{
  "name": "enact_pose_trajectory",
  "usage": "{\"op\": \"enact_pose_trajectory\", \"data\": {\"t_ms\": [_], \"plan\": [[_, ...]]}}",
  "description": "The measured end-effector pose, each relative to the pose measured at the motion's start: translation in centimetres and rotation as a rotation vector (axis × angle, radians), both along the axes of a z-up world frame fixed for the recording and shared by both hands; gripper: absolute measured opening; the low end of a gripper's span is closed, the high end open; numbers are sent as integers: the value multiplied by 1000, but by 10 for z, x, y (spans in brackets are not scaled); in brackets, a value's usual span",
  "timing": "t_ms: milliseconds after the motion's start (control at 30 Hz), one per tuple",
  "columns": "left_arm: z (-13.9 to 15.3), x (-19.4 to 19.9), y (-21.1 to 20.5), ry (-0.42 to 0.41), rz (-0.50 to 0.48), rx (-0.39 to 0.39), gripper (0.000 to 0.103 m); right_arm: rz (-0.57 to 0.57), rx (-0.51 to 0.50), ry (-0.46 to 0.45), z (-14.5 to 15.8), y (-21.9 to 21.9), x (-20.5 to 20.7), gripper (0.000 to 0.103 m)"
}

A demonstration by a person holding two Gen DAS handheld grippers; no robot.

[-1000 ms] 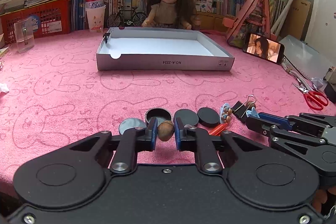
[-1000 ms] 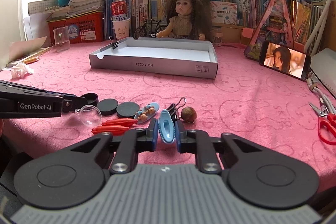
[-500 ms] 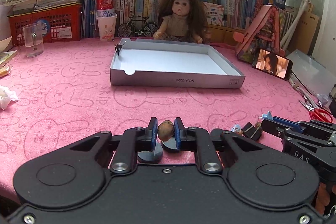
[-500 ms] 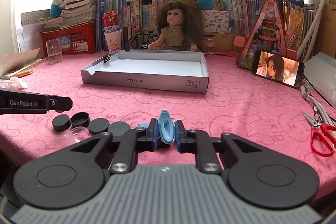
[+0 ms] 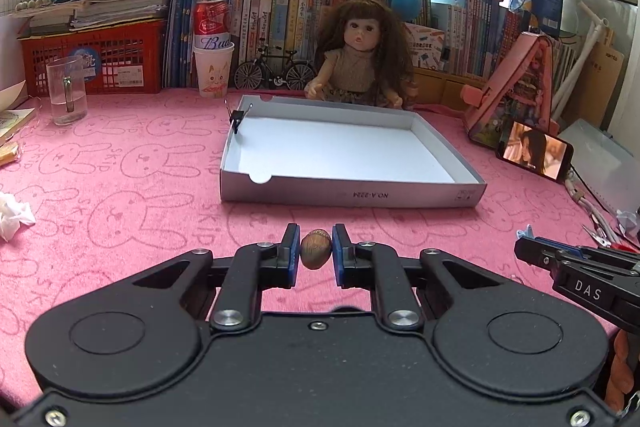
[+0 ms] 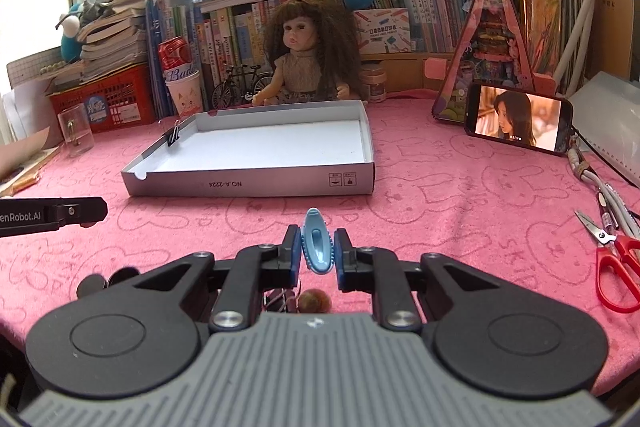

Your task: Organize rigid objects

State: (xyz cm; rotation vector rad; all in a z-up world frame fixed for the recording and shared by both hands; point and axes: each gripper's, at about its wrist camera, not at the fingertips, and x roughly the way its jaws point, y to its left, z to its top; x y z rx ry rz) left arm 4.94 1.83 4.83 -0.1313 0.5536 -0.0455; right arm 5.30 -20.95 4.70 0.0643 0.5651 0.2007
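Note:
My left gripper point(image 5: 316, 254) is shut on a brown walnut point(image 5: 316, 249) and holds it above the pink cloth, short of the white shallow box point(image 5: 348, 195). My right gripper point(image 6: 318, 251) is shut on a blue hair clip point(image 6: 317, 245), also raised in front of the box point(image 6: 256, 183). A second walnut point(image 6: 315, 301) and a binder clip point(image 6: 280, 301) lie on the cloth under the right gripper. Black round lids point(image 6: 108, 279) lie at its lower left. The left gripper's finger point(image 6: 56, 215) shows at the left edge, the right gripper's finger point(image 5: 580, 267) at the right.
A black binder clip point(image 5: 237, 117) is clipped on the box's far left corner. A doll point(image 5: 360, 55), a phone point(image 5: 534, 151), a glass mug point(image 5: 67, 93), a cup point(image 5: 213, 71) and books ring the table's back. Red scissors point(image 6: 616, 259) lie at the right.
Both grippers have risen and moved forward toward the box with their objects held. The lids and other small items have dropped below and behind them in view.

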Motion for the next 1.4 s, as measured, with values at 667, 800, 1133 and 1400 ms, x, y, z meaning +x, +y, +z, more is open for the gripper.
{"op": "enact_pose_trajectory", "data": {"t_ms": [667, 800, 1133, 1400], "plan": [[19, 77, 9, 8, 17, -41, 16, 40, 4, 15, 20, 14, 69, 21], [20, 100, 12, 34, 18, -67, 16, 40, 23, 43, 20, 13, 88, 21], [9, 168, 5, 83, 24, -53, 16, 33, 39, 83, 13, 18, 157, 21], [-12, 226, 0, 163, 38, -50, 16, 47, 46, 191, -5, 33, 206, 21]]}}
